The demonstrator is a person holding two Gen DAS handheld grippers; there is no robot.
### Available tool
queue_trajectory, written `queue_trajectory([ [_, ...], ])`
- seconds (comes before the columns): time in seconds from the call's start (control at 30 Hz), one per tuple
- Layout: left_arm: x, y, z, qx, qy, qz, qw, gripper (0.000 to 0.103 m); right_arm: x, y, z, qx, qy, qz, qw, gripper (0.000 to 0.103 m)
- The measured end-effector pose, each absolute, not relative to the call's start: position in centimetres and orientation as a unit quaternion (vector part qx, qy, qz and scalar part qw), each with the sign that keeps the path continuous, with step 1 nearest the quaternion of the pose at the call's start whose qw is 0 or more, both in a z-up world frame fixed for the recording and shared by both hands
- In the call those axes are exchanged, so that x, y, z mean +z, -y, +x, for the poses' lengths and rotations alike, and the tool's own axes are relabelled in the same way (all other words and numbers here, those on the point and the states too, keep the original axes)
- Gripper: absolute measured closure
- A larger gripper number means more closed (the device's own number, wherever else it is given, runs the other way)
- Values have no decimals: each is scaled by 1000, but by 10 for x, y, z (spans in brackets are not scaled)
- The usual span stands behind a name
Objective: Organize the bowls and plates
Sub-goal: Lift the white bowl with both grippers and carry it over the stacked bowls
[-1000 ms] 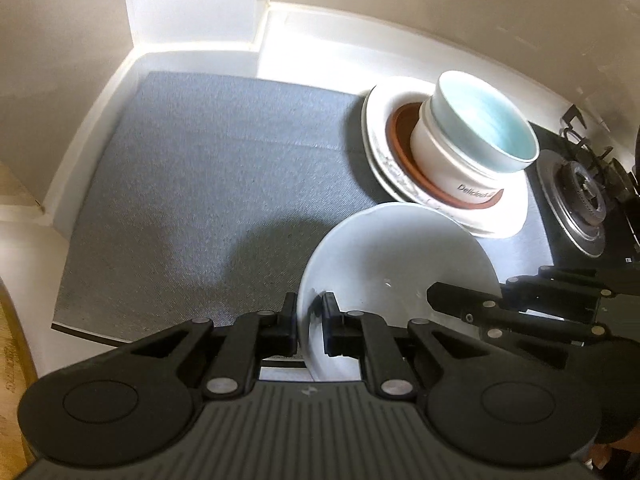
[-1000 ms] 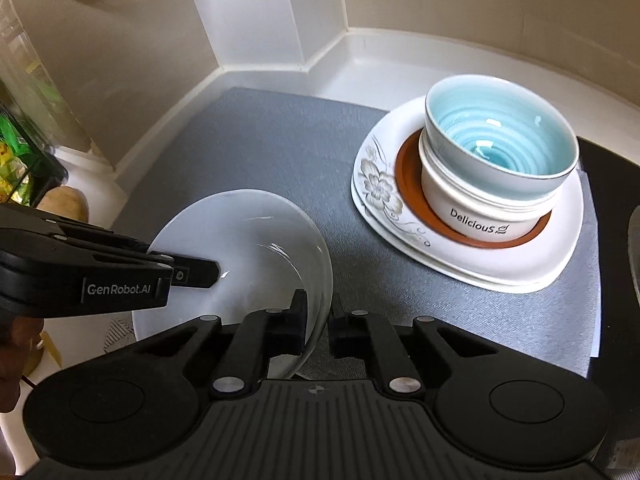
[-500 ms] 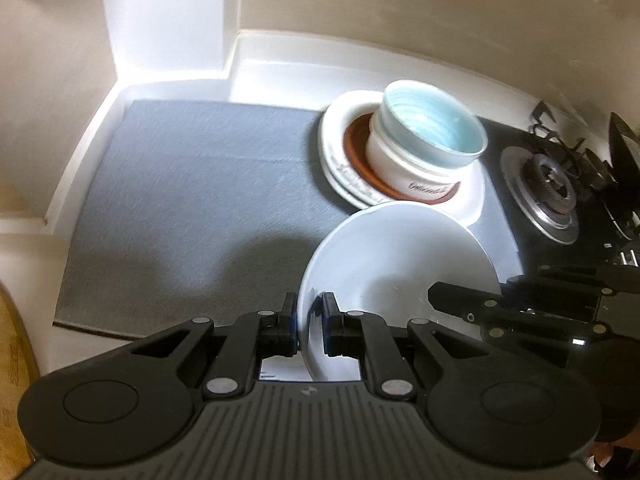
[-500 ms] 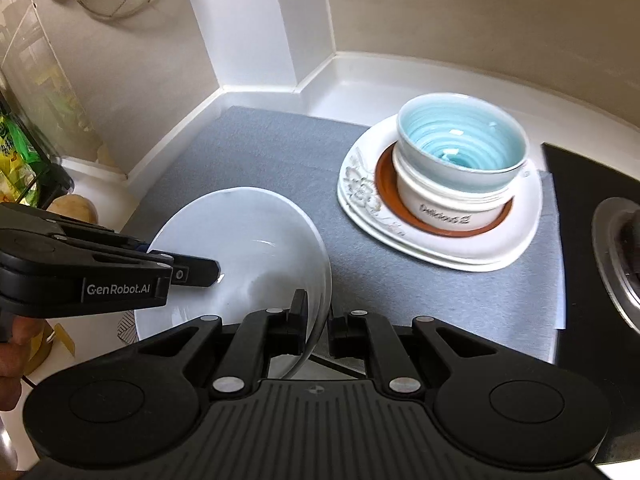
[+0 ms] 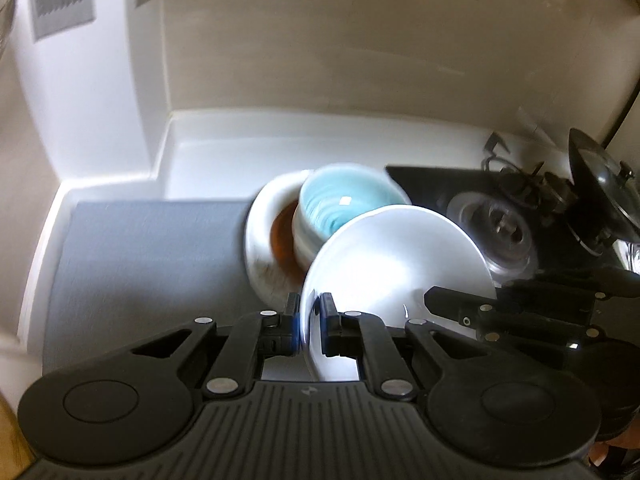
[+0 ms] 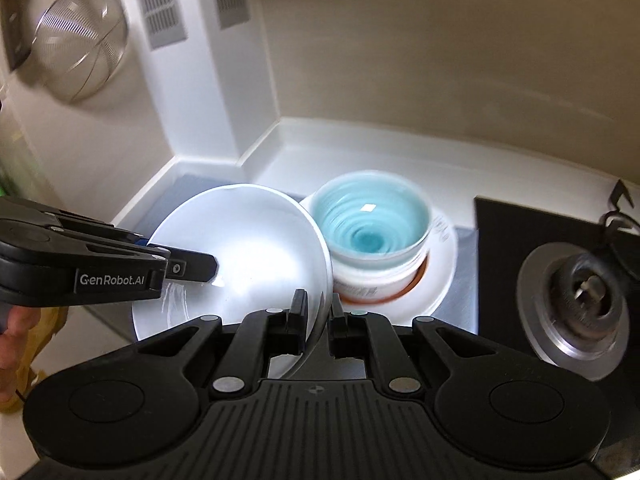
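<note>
Gripping: both claws pinch the rim of one white bowl (image 5: 396, 264), held in the air over the near part of the counter; the left gripper (image 5: 309, 326) clamps its left edge, the right gripper (image 6: 318, 322) its right edge
Left claw: narrow, pads on either side of the thin rim; black fingers with metal rivets
Right claw: narrow, likewise closed on the rim; in the left wrist view it reaches in from the right across the bowl's inside
White bowl: wide, shallow, glossy and smooth; tilted, with a bright glare on its inner wall
Stack: far of the held bowl, on the grey mat (image 5: 152, 256); a blue-glazed bowl (image 6: 370, 226) with spiral ridges sits in a white bowl (image 6: 360, 286) with printed lettering, on a brown plate (image 5: 282, 240), on a white plate (image 5: 260, 216); all blurred
Left wrist view only: the woven grey mat spreading wide to the left; a dark pan lid (image 5: 600, 196) at far right; a wood-coloured edge at lower left
Right wrist view only: a wire mesh strainer (image 6: 80, 40) hanging on the left wall; the lettering "GenRobot.AI" on the left gripper's side; a person's hand (image 6: 14, 324) behind that gripper at the left edge
Both views: a metal gas burner (image 6: 580, 296) on black glass to the right; white counter upstand; beige wall; vent grilles (image 6: 160, 4) on the white column
Pose: both grippers point downward and forward, side by side, the bowl spanning between them
</note>
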State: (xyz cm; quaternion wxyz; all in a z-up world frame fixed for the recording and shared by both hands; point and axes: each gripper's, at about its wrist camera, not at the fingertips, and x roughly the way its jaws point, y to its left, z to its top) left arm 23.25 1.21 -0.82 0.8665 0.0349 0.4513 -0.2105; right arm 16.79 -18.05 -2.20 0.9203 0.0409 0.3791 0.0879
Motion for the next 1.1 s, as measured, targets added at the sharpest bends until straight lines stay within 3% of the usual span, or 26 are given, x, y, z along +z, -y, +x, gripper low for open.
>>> queue_trajectory([
  [0.4, 13, 30, 290, -206, -440, 35, 873, 93, 4, 221, 226, 74, -357, 32, 930, 93],
  [1.1, -43, 53, 348, -194, -494, 40, 847, 92, -34, 241, 291, 61, -401, 34, 913, 94],
])
